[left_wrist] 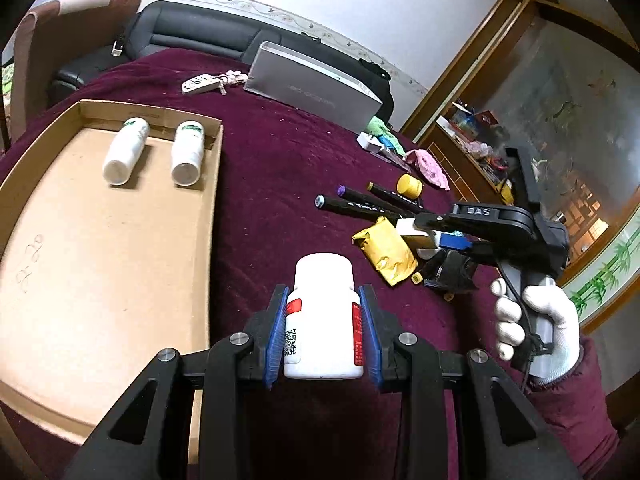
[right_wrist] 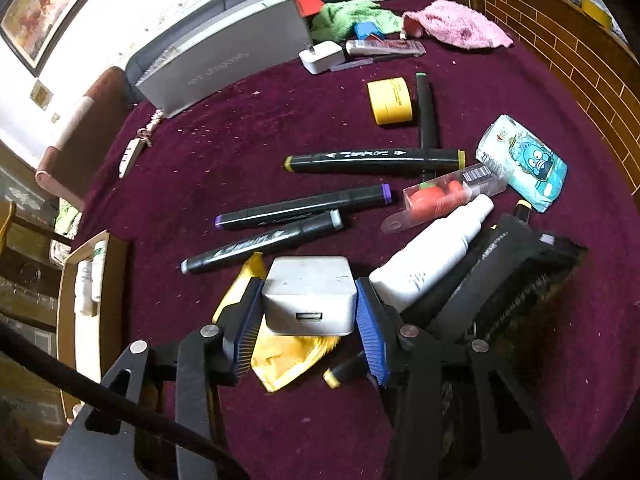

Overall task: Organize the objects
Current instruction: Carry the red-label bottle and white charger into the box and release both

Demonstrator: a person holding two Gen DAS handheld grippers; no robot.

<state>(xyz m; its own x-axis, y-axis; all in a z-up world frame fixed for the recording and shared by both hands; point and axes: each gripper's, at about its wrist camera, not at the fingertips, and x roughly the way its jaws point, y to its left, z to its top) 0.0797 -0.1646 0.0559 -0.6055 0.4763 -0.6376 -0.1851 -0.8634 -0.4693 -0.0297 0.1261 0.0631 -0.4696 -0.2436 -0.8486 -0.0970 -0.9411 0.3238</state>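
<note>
Clearly the sorting is under way, for at the far left a shallow brown cardboard tray (left_wrist: 108, 240) already holds two small white plastic bottles with green labels (left_wrist: 125, 151), lying side by side near its far wall on the worktop covered in dark maroon cloth (left_wrist: 280, 152). Just right of the tray's edge, the left hand-held gripper (left_wrist: 323, 336) pinches a white plastic pill bottle with a red-banded label and a printed square code (left_wrist: 323, 316), its blue pads pressed on the bottle's two sides below the cap. The bottle looks light, stiff and smooth, so a grip across the label, low on the body, seems the safest hold; its small print cannot be read. Further right lie black marker pens with coloured ends (right_wrist: 374, 159), a short yellow cylinder (right_wrist: 390, 101) and a crumpled yellow foil packet (left_wrist: 386, 250). The right hand-held gripper (right_wrist: 309, 312), held by a white-gloved hand (left_wrist: 536, 328) and marked "DAS" on its body, has its blue pads set against a white square USB charger block (right_wrist: 310, 294) that rests on the yellow packet; the pads appear to touch its sides. The block should be rigid, fairly light and slippery, best taken across its flat faces. Beyond stands a grey box (right_wrist: 224, 52) whose writing is too blurred to read.
</note>
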